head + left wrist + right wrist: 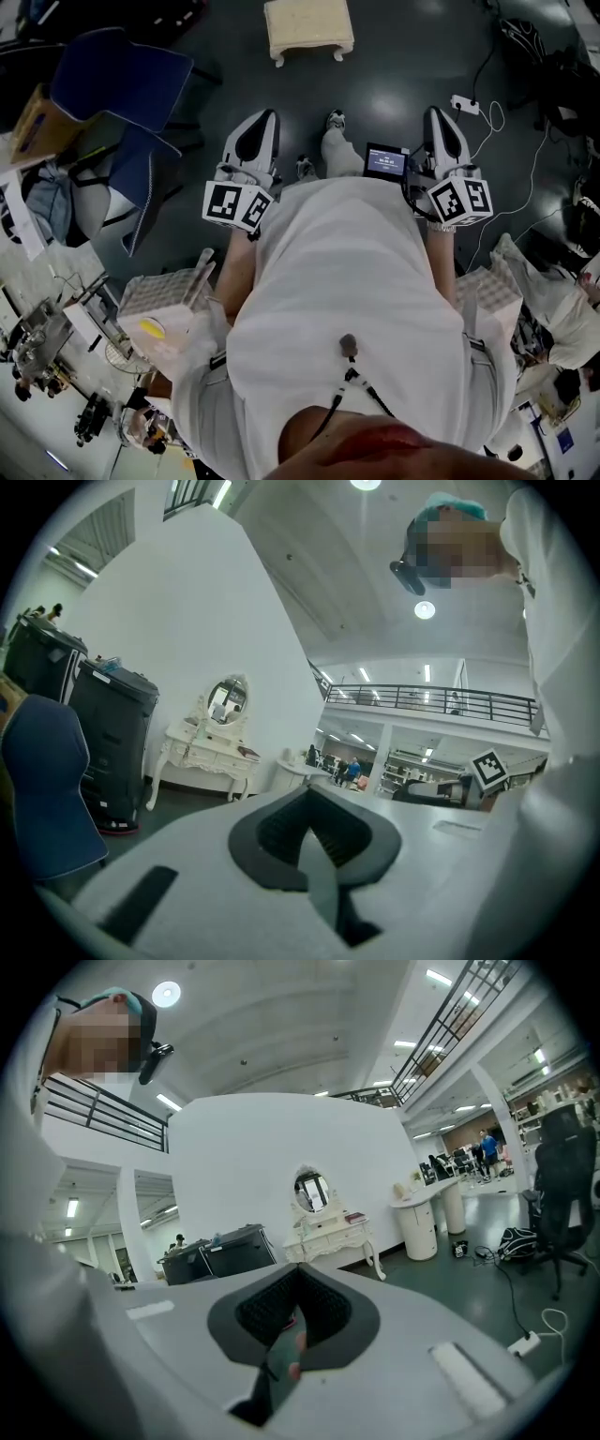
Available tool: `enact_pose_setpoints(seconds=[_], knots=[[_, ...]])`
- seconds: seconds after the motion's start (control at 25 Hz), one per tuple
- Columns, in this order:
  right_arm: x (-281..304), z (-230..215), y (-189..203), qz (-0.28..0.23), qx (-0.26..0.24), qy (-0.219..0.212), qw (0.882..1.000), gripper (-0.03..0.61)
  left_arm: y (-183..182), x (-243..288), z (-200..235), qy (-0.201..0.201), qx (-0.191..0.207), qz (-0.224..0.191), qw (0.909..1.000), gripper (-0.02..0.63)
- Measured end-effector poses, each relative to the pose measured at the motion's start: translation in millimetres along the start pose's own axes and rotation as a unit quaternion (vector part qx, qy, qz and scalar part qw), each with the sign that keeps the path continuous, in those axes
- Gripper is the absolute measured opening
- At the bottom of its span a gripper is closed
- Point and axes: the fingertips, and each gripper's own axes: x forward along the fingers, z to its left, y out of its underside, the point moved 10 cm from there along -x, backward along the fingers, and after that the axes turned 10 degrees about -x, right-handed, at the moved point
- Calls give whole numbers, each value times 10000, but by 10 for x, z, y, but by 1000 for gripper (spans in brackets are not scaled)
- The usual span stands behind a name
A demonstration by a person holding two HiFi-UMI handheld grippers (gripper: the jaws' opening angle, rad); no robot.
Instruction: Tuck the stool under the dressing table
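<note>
White-shelled left claw (265,120) and right claw (439,117): both pinched fully closed on nothing, carried level at the waist, likely because nothing is within reach yet. Cream stool (308,28): on the dark floor (403,56) ahead, well apart from both claws. Dressing table (208,752): far off against a white wall (187,621), stool not yet beneath.

Your head camera looks steeply down at the floor (403,56) before you. Cameras on the left tongs (311,822) and right tongs (292,1312) face roughly level, both catching the distant dressing table (211,747) (328,1232).
</note>
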Motion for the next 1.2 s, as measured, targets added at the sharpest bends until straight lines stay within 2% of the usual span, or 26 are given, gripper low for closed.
enact_pose_setpoints(seconds=[0.24,0.52,0.84,0.96,1.2], knots=[[594,-493,-184,38,-124,-114,9999,9,-105,467,151,-257,-9,-7,9997,6],[1366,-1130,-500,27,-330,-463,9984,9,-327,1162,161,-561,87,-238,9981,6],[1998,-1575,-748,27,-982,-765,9922,9,-419,1657,177,-900,173,-513,9945,6],[2068,-1719,-818,-6,-1029,-740,9919,9,-419,1764,145,-980,205,-519,9936,6],[2114,-1973,-997,-137,-1172,-414,9921,9,-521,1872,215,-1051,144,-637,9923,6]])
